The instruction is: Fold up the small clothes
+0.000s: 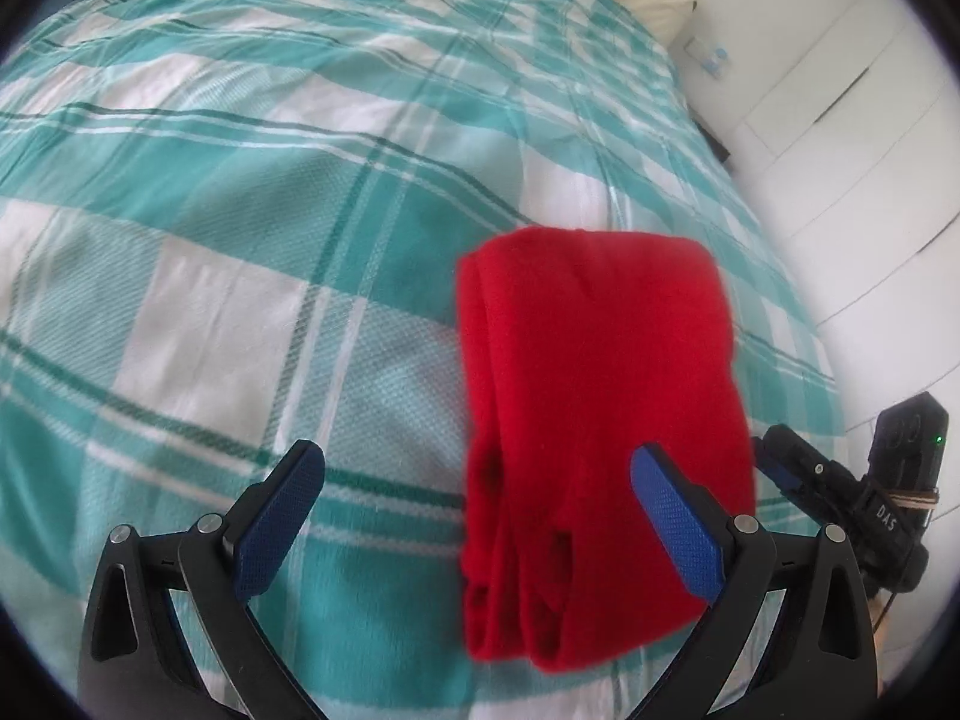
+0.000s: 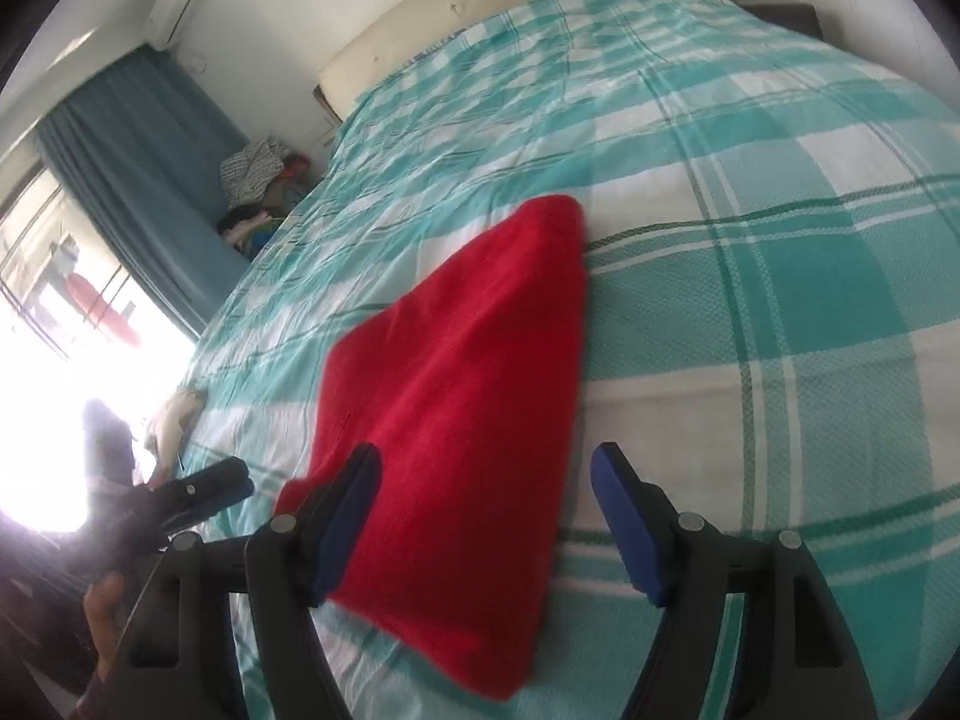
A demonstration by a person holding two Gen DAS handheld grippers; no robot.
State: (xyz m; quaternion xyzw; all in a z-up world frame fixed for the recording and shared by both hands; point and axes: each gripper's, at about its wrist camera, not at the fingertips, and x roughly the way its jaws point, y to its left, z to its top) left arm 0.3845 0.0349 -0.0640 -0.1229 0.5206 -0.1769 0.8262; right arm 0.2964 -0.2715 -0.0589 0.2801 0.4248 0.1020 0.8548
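A red garment (image 1: 600,384), folded into a thick rectangle, lies flat on the bed. In the left wrist view my left gripper (image 1: 480,471) stands open above its near left edge. The right finger (image 1: 672,516) overlaps the cloth and the left finger (image 1: 288,504) is over bare cover. In the right wrist view the red garment (image 2: 468,372) stretches away between the wide-apart fingers of my right gripper (image 2: 486,474), which is open. Its left finger (image 2: 348,510) sits at the cloth's edge. No pad presses on the cloth.
The bed has a teal and white checked cover (image 1: 252,192) and a cream headboard (image 2: 480,6). White cupboard doors (image 1: 840,96) stand to one side. A teal curtain (image 2: 138,168), a pile of clothes (image 2: 258,180) and a bright window lie on the other. A hand (image 2: 102,606) holds the left gripper (image 2: 204,489).
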